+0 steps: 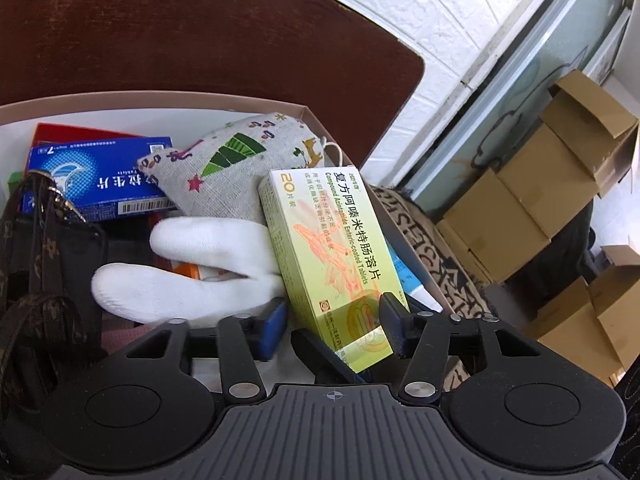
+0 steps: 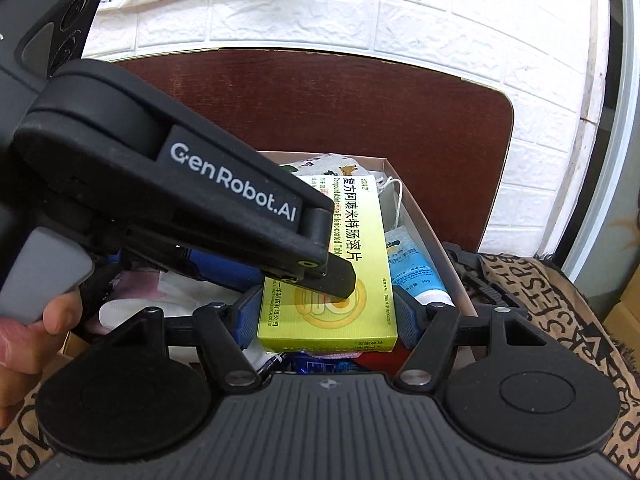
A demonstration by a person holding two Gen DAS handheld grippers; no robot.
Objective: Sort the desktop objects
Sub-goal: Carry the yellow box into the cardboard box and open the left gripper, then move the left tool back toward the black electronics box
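A yellow-green medicine box (image 1: 328, 248) leans over an open pinkish storage box (image 1: 160, 98). My left gripper (image 1: 334, 330) stands open around its near end; the left blue pad is clear of the carton. In the right wrist view the same medicine box (image 2: 328, 320) sits between the pads of my right gripper (image 2: 326, 318), which press on both long sides. One left-gripper finger (image 2: 340, 280) lies across the carton's top. Inside the storage box (image 2: 428, 224) are a printed cloth pouch (image 1: 240, 160), a blue medicine box (image 1: 100, 176), a white glove (image 1: 192, 264) and a blue tube (image 2: 416, 276).
The storage box rests on a dark red-brown table (image 1: 200, 40) by a white brick wall (image 2: 360, 12). A brown patterned strap bag (image 1: 36, 280) fills its left side. A patterned cloth (image 2: 560, 304) and stacked cardboard boxes (image 1: 540, 200) lie to the right. A person's hand (image 2: 24, 320) holds the left gripper's handle.
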